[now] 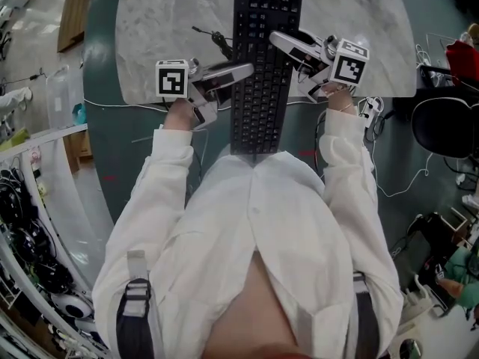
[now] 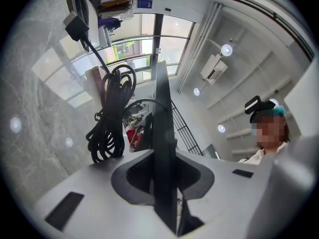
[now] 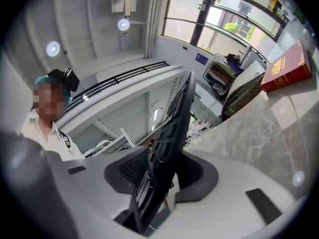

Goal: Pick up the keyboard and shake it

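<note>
Seen from the head camera, a black keyboard (image 1: pixel 262 73) runs lengthways from 12 o'clock down toward the person's chest. It is held off a grey marble table (image 1: pixel 157 28), and its near end overhangs the table's edge.

The left gripper (image 1: pixel 238 73) is clamped on the keyboard's long edge at 9 o'clock. Its own view shows the thin edge standing upright and pinched squarely between the jaws.

The right gripper (image 1: pixel 288 47) is closed on the opposite long edge at 3 o'clock, set further up the keyboard than the left one. In its own view the keyboard leans across the jaws, keys facing one side, so this hold looks less square.

A coiled black cable (image 2: pixel 110 116) hangs at 10 o'clock in the left gripper view.

The main risks in shaking, as a judgement:
- **Twisting loose:** the slanted right-hand hold may let the keyboard twist out or slip.
- **Uneven pivot:** the two holds are staggered, so the board could swing about one of them.
- **Cable:** it could whip around or snag.
- **Keys:** hard pinching on that side might pop some off.
</note>
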{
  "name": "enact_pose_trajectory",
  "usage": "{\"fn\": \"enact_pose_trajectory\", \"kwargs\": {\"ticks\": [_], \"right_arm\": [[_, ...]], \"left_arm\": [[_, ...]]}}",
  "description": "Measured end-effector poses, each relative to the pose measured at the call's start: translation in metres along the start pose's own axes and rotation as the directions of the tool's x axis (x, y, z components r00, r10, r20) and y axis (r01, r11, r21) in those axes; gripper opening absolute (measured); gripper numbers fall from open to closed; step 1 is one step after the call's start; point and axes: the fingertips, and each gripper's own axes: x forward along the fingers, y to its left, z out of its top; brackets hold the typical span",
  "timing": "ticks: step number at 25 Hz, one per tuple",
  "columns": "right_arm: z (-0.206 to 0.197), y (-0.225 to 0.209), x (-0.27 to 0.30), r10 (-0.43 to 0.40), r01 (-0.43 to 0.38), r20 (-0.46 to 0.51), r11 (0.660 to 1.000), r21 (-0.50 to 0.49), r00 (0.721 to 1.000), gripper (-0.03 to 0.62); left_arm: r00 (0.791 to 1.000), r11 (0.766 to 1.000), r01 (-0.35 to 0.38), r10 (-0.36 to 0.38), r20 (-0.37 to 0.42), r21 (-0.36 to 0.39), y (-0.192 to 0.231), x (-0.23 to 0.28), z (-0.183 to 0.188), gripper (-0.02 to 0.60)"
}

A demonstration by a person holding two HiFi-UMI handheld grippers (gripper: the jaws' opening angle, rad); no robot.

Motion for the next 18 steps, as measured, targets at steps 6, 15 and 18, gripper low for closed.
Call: {"fn": "enact_pose_trajectory", "kwargs": {"ticks": [6, 15, 18], "right_arm": [[0.004, 0.005, 0.0, 0.012, -0.013, -0.016, 1.0, -0.028, 1.0, 0.138], [0.015, 0.021, 0.002, 0.002, -0.001, 0.002, 0.994, -0.11, 1.0, 0.12], [0.017, 0.027, 0.003, 0.0, 0.001, 0.012, 0.99, -0.143, 1.0, 0.117]], "left_arm": [[1.0, 0.999, 0.008, -0.009, 0.005, 0.048, -0.006, 0.001, 0.002, 0.087], [1.0, 0.988, -0.011, 0.008, 0.021, 0.156, -0.01, -0.001, 0.012, 0.092], [1.0, 0.979, -0.015, 0.014, 0.011, 0.202, -0.013, -0.002, 0.014, 0.094]]}}
